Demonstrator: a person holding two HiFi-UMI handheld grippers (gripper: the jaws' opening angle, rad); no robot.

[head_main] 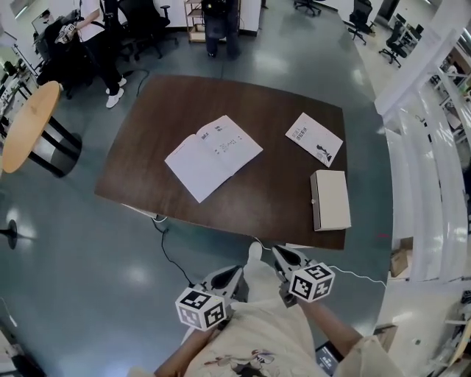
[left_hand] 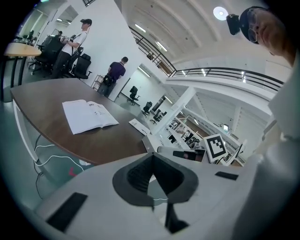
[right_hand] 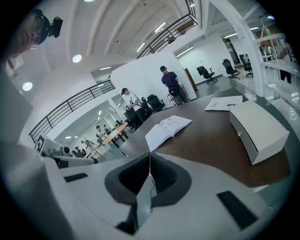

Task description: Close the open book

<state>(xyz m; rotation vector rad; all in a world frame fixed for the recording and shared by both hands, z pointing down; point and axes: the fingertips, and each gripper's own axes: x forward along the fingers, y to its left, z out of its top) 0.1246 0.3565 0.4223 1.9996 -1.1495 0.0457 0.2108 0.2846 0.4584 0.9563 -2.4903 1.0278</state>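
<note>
I'm holding my left hand-held gripper (head_main: 234, 275) and right hand-held gripper (head_main: 281, 256) closed and empty, short of the bench (head_main: 272, 180); the book (head_main: 213, 156) is lying open, untouched, so closing it remains.

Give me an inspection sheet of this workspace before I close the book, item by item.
Surface: dark wooden table, no spills seen.
Job's things: open book lying flat, pages up, left of centre, untouched.
Clutter: thin booklet and closed white box on the right side.
Grippers: left gripper and right gripper, jaws together, empty, short of the near edge.
Cables: dark cable and white cable below the near edge.
Surroundings: people and office chairs beyond the far edge; round wooden table at left.
</note>
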